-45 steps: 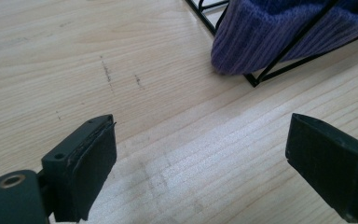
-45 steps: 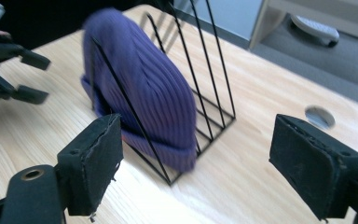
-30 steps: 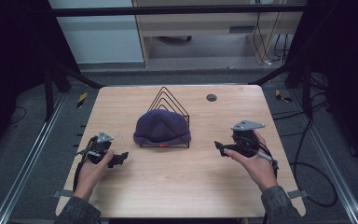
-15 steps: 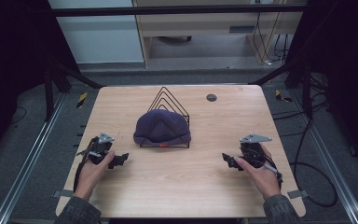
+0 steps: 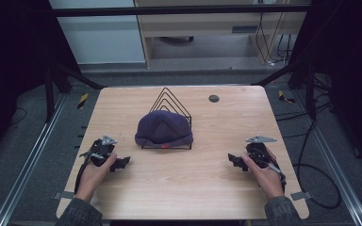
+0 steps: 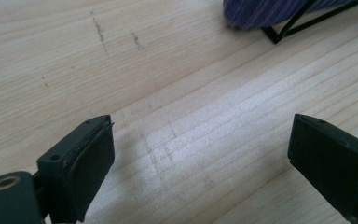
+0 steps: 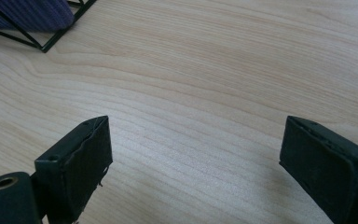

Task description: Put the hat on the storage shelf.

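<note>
My left gripper (image 5: 119,163) and right gripper (image 5: 236,161) rest low on the table (image 5: 184,188), jaws wide apart, empty. Purple beanie (image 5: 164,130) sits draped over the wire rack (image 5: 170,100) at centre, between them, likely kept shaped there.

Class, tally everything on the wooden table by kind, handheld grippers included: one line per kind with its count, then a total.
Knitted hat: 1
Black wire rack: 1
Small dark round disc: 1
Grippers, left gripper and right gripper, both open: 2
Total: 5
</note>
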